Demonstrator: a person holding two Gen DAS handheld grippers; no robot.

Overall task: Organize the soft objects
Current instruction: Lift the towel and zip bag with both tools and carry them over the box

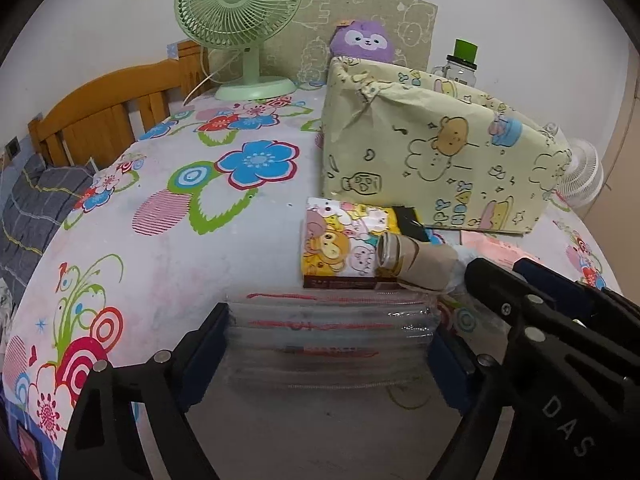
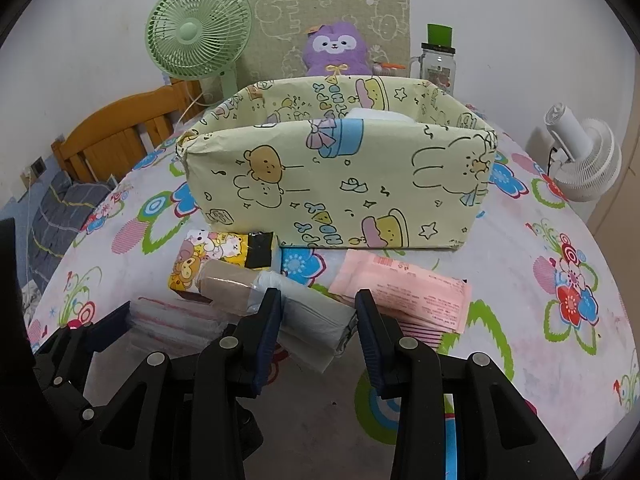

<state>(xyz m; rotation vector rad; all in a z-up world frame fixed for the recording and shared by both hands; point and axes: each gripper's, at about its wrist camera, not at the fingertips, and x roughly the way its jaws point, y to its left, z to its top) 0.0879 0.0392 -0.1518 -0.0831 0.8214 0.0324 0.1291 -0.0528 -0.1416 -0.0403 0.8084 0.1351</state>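
Observation:
A yellow cartoon-print box (image 2: 340, 184) stands on the flowered table; it also shows in the left wrist view (image 1: 432, 160). In front of it lie a cartoon tissue pack (image 2: 208, 256), a brown roll (image 2: 228, 284), a grey-white plastic roll (image 2: 312, 320), a pink wipes pack (image 2: 404, 292) and a stack of clear zip bags (image 1: 332, 336). My left gripper (image 1: 330, 344) is open around the zip-bag stack, fingers at both ends. My right gripper (image 2: 318, 320) is open around the grey-white roll. Whether the pads touch, I cannot tell.
A green fan (image 2: 198, 32), a purple plush (image 2: 336, 50) and a green-lidded jar (image 2: 438, 60) stand behind the box. A white fan (image 2: 584, 156) is at the right edge. A wooden bed frame (image 2: 120, 132) is far left.

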